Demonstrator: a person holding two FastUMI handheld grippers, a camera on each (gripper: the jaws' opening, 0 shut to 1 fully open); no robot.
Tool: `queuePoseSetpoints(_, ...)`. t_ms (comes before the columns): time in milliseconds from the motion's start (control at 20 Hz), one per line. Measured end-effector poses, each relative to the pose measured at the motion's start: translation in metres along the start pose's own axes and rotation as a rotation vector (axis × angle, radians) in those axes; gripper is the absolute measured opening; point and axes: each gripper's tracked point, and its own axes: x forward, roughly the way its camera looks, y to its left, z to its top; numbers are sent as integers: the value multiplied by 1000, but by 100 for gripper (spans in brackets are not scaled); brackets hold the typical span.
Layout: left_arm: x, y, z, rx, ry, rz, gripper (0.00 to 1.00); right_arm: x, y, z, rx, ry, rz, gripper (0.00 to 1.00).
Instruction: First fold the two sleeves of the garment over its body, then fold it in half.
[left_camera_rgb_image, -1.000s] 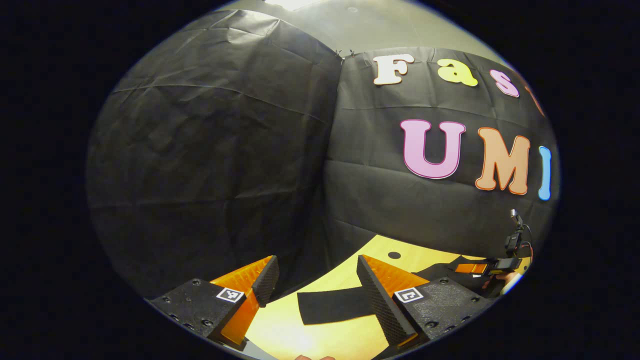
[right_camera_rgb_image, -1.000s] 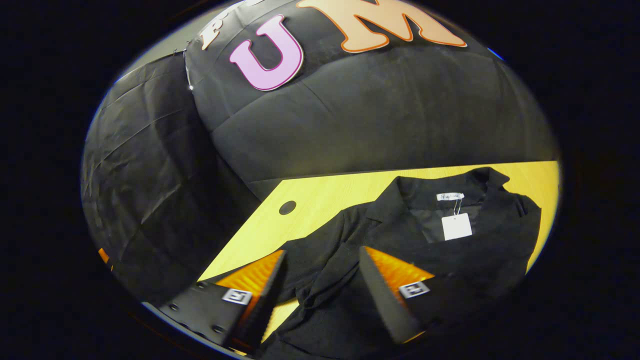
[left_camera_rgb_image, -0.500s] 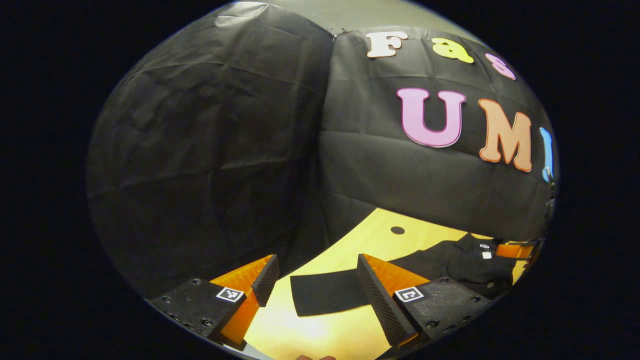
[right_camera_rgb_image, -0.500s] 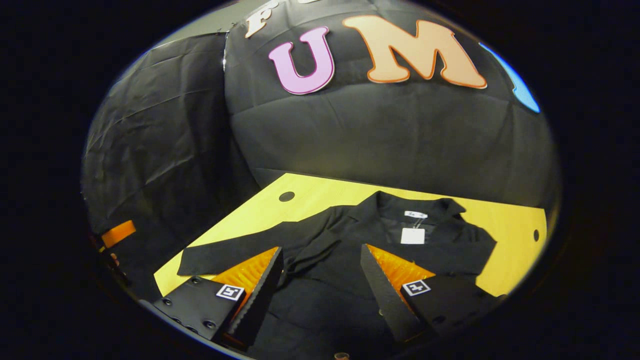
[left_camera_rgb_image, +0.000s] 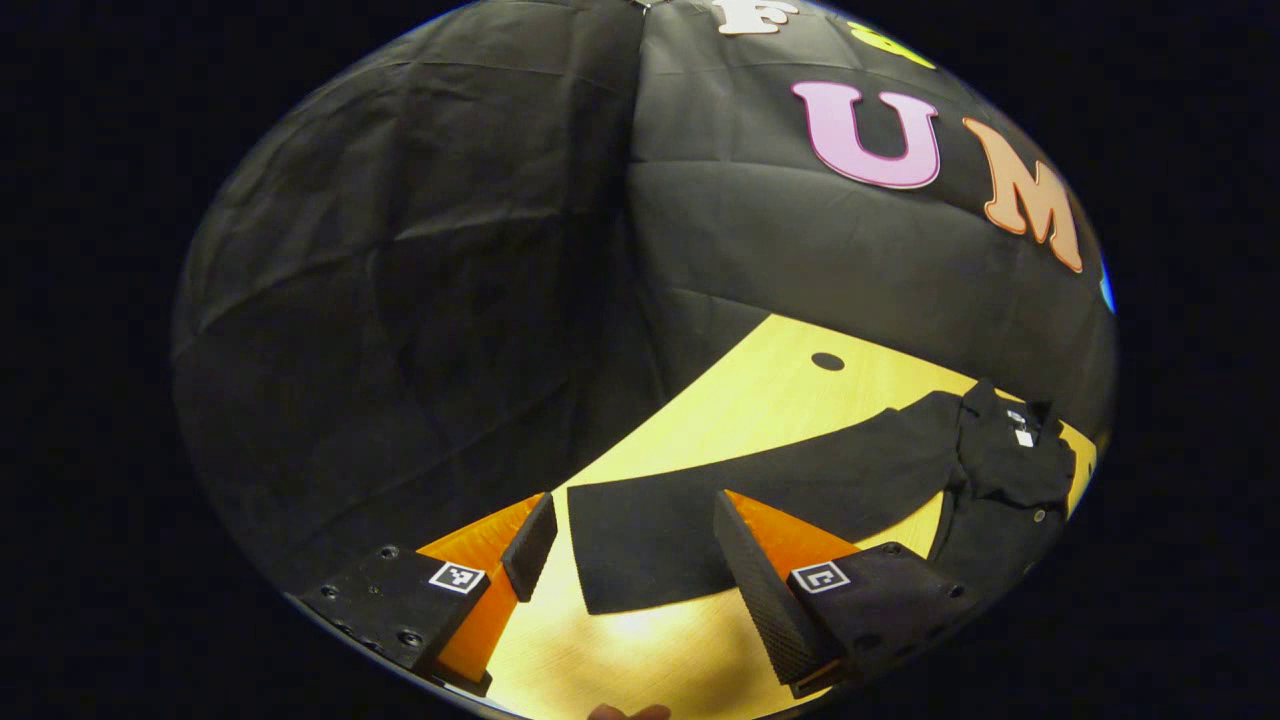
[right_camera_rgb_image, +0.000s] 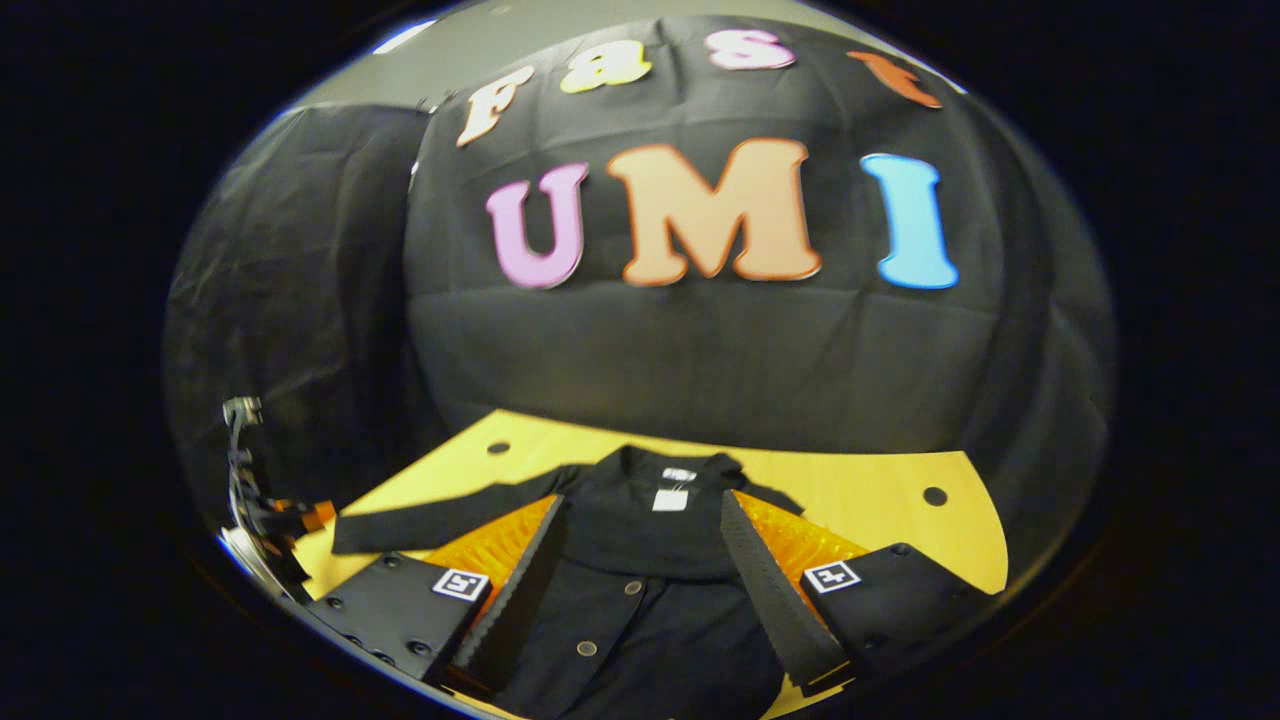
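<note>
Soft, limp black button-front fabric garment (right_camera_rgb_image: 640, 560) on yellow wooden bench (left_camera_rgb_image: 760, 400); both tongs (left_camera_rgb_image: 625, 560) (right_camera_rgb_image: 640, 570) released. Best grasped at sleeve cuff (left_camera_rgb_image: 630, 550) between left tongs.

A recording booth — black cloth walls (right_camera_rgb_image: 720, 360) around a bare wooden table (left_camera_rgb_image: 760, 400).

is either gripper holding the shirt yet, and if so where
No, nothing is held. The left gripper is open over the sleeve cuff; the right gripper is open above the shirt front.
</note>
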Motion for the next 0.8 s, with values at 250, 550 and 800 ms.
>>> queuePoseSetpoints(250, 27, -2, -42, -12, 112, -11, 96, -65, -96, 28, 15, -98, -248, 98)
queuePoseSetpoints(550, 30, -5, -74, -11, 134, -4, 97, -110, -140, 22, 57, -120, -403, 98)
queuePoseSetpoints(800, 33, -6, -70, 2, 107, -18, 97, -107, -139, -2, 83, -72, -416, 98)
